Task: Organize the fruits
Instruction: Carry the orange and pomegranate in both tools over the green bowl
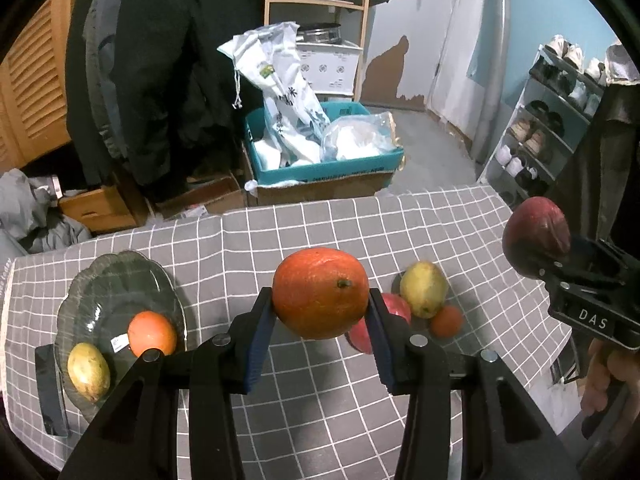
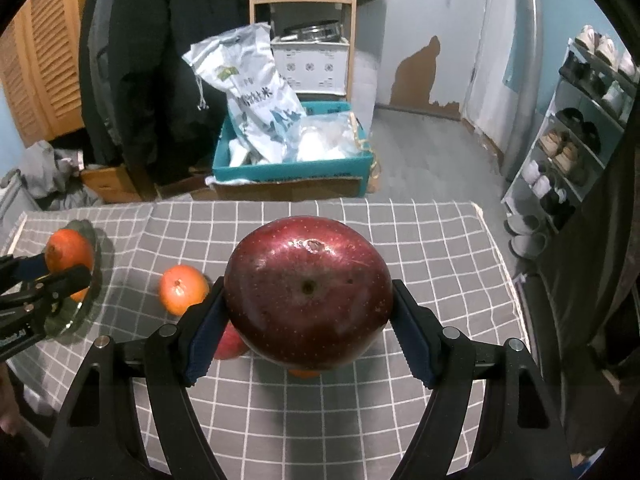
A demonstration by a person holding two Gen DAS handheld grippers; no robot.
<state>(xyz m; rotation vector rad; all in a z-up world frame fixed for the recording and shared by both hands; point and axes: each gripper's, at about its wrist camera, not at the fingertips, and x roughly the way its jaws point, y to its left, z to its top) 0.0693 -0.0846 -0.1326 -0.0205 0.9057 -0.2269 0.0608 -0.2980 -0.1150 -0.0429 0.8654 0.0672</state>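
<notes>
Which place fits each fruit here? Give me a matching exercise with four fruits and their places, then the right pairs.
Things:
1. large orange
2. dark red apple
3. small orange
4. yellow-green fruit

Places:
A. on the checked cloth, beside a red fruit
B. clamped in the right gripper
C. on the glass plate
D. clamped in the left gripper

Pairs: 1-D, 2-B, 3-C, 4-A
</notes>
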